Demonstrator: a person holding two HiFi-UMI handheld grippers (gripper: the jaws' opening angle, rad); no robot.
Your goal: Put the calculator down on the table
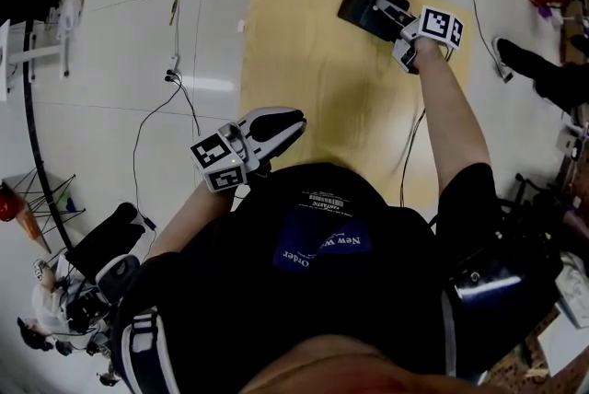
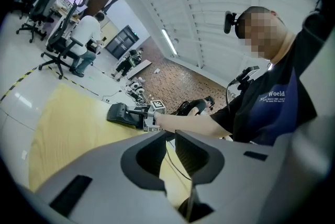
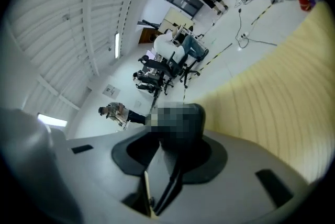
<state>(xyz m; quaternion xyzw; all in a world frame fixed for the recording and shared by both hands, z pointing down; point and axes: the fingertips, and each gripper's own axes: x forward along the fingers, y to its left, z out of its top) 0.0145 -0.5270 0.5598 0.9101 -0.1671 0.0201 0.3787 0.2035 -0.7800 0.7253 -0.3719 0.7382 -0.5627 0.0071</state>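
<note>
Left gripper (image 1: 294,121): at the near-left edge of the table (image 1: 313,61), level with the person's chest. Jaws a narrow slit apart, nothing between them; only bare tabletop and a thin cable (image 1: 411,144) show through the gap.

Table: pale yellow wood on a glossy white floor.

Calculator (image 1: 368,7): dark, lying on the far-right part of the table, its long side running from far left to near right.

Right gripper (image 1: 398,19): arm stretched out to the far right. Jaws pinch the calculator's near-right end; its dark body fills the space between the pads.
</note>
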